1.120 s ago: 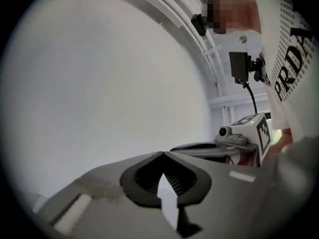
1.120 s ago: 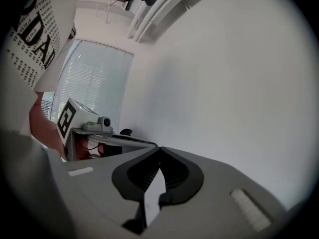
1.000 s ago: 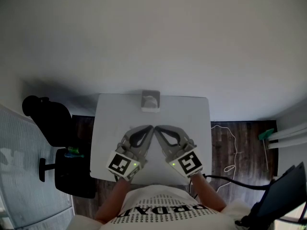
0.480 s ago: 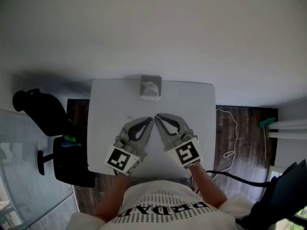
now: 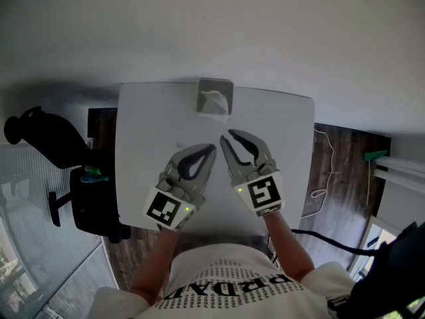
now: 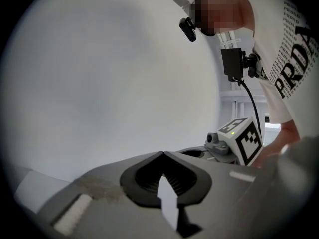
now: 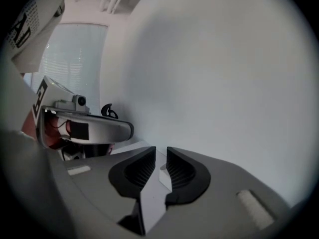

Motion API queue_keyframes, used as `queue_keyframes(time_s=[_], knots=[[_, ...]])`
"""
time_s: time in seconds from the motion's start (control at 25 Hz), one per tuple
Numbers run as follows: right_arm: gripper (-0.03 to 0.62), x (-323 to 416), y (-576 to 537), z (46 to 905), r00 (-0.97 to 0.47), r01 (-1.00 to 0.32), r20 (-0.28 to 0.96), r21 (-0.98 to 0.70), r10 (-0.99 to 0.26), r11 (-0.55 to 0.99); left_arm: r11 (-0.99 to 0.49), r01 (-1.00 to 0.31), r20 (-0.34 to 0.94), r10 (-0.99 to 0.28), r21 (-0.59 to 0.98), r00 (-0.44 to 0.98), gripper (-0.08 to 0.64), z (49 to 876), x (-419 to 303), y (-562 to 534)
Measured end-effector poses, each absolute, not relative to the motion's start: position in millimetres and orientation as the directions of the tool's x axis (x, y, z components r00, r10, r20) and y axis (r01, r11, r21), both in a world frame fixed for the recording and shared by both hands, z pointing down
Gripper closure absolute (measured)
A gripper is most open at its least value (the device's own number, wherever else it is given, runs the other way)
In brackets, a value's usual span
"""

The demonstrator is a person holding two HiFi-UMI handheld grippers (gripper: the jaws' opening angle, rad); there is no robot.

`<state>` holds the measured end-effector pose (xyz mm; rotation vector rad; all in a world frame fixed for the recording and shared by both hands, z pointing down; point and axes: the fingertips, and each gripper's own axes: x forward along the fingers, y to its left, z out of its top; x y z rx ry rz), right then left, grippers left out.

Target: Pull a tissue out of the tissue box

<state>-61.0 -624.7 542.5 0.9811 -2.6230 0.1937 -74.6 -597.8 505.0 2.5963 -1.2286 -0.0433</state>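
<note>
The grey tissue box [image 5: 215, 98] stands at the far edge of the white table [image 5: 146, 125], a white tissue [image 5: 214, 100] poking up from its top. Both grippers hover over the table's middle, tips close together and short of the box. My left gripper [image 5: 213, 147] [image 6: 163, 154] is shut, its tips meeting with nothing between them. My right gripper [image 5: 226, 137] [image 7: 161, 151] has just been opening: a narrow gap shows between its jaws and nothing is in it. In the right gripper view a small pale block [image 7: 163, 173], probably the box, shows through that gap.
A black office chair [image 5: 40, 135] stands left of the table on the dark wood floor. A pale cable [image 5: 322, 178] and a green-headed tool [image 5: 375, 156] lie on the floor at the right. A plain white wall rises behind the table.
Both grippers have sunk toward the table and moved forward, closer to the tissue box. The right gripper's jaws, shut before, now stand slightly apart. The left stays shut.
</note>
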Motion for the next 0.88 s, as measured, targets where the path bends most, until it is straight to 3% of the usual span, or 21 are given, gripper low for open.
queue_keyframes(time_s=[0.88], knots=[[0.504, -53, -670, 660, -0.594, -0.761, 0.487, -0.083, -0.64, 0.643, -0.557, -0.775, 0.097, -0.79, 0.299, 0.606, 0.568, 579, -90, -625]])
